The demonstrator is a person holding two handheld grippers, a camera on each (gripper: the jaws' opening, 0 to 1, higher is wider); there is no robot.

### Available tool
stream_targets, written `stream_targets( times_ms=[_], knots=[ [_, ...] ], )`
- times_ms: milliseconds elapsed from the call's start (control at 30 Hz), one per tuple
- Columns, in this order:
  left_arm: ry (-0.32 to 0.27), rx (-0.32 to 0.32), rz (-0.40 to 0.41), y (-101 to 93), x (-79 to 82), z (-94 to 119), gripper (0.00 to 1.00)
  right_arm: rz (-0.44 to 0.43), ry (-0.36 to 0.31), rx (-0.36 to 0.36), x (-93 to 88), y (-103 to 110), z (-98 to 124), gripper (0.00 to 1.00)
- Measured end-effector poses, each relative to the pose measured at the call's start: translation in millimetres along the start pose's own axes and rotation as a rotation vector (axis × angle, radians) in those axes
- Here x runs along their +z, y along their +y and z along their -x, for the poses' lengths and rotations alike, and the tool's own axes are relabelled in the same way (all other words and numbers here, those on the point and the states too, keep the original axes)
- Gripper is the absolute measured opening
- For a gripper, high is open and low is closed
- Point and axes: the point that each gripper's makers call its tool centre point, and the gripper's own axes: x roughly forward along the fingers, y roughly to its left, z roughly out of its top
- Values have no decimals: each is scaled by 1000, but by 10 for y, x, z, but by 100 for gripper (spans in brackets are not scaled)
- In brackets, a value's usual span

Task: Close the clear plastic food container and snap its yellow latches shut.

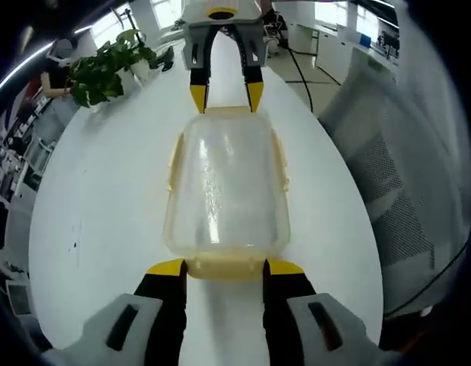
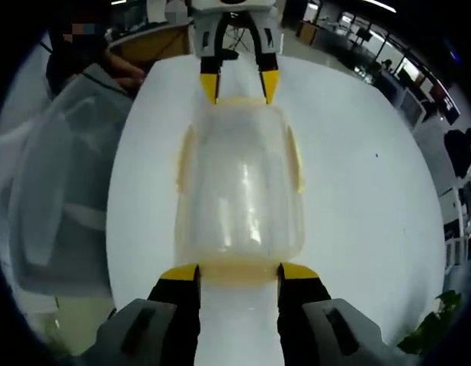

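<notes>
Clear container point(image 1: 226, 191), lid on, yellow latches point(image 1: 225, 267) at ends, flat on white tabletop point(image 1: 106, 206). Left hand-held gripper point(image 1: 224, 268) and right hand-held gripper point(image 2: 238, 272) spread, flanking end latches.

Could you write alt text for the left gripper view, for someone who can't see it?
A clear plastic food container with yellow latches lies lid-on on a white table, the left claw open at its near end and the right claw open at its far end. A potted plant stands beyond.

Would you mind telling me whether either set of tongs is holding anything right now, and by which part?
Both sets of tongs are open. The left tongs and right tongs straddle the yellow end latches of the clear container at opposite ends; a clamp cannot be confirmed.
</notes>
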Motion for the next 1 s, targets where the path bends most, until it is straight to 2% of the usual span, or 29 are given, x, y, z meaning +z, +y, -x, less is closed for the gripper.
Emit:
stream_targets(
  times_ms=[633,1000],
  knots=[
    [-34,-30,-7,22,270,-173,38,-27,22,11,-285,16,139,38],
    [-45,-50,-3,-15,312,-231,38,-44,33,34,-373,60,105,38]
  ],
)
